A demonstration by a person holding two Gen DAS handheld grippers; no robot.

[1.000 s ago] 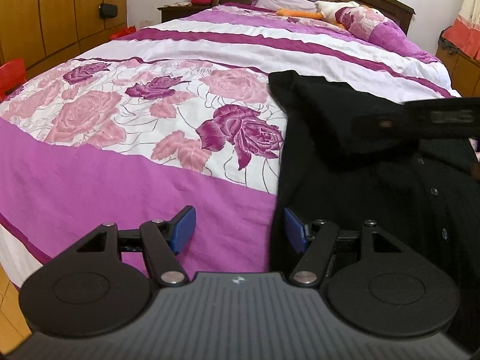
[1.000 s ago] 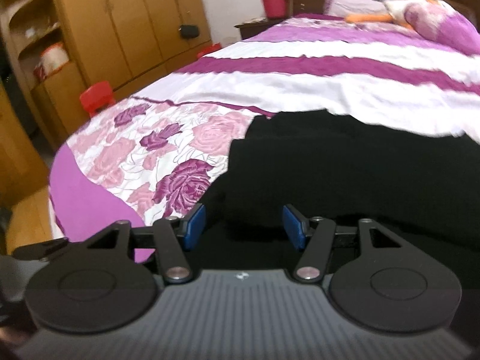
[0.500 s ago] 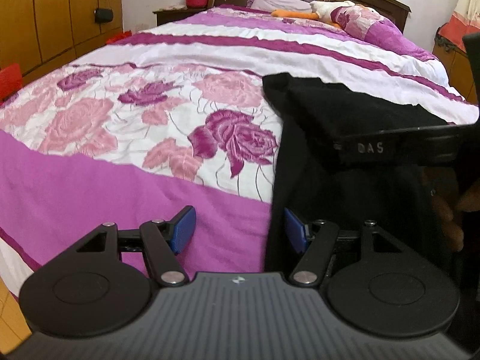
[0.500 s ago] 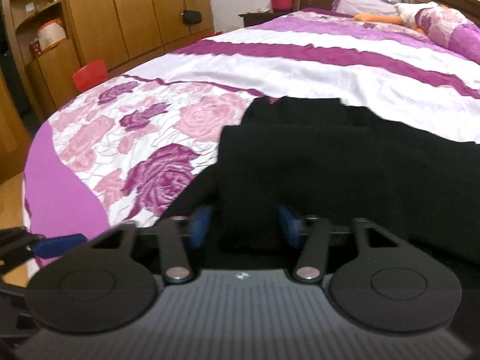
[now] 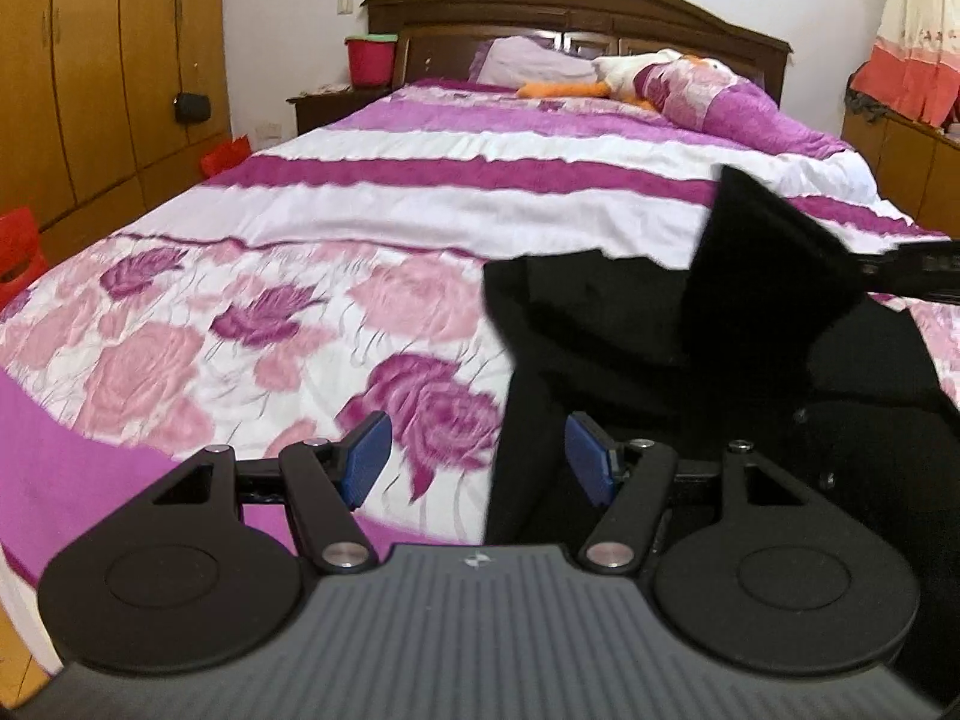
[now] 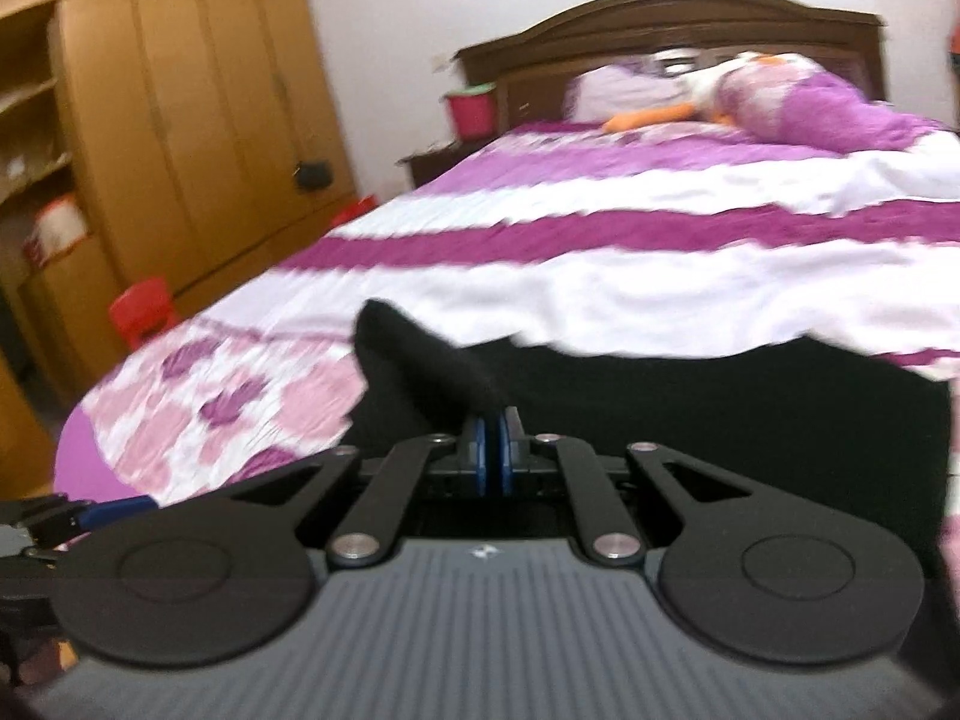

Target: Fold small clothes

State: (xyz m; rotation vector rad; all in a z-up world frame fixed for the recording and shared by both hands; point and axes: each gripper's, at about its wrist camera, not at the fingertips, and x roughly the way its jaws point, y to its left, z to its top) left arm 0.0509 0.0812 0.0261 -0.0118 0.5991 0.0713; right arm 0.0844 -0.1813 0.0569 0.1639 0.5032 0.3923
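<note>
1. My right gripper (image 6: 493, 447) is clamped on a raised fold of the black garment (image 6: 690, 402).
2. My left gripper (image 5: 478, 459) gapes wide over the garment's left edge (holding nothing).
3. The garment lies on the floral bedspread (image 5: 252, 324).

Each hand-held gripper, the left (image 5: 477, 462) and the right (image 6: 492, 459), has a ribbed dark-grey body with a small pale emblem at its 12 o'clock edge. Two matte black round discs flank that body at 9 and 3 o'clock. Black link bars with silver pivot screws carry blue-padded fingers (image 5: 366, 459).
</note>
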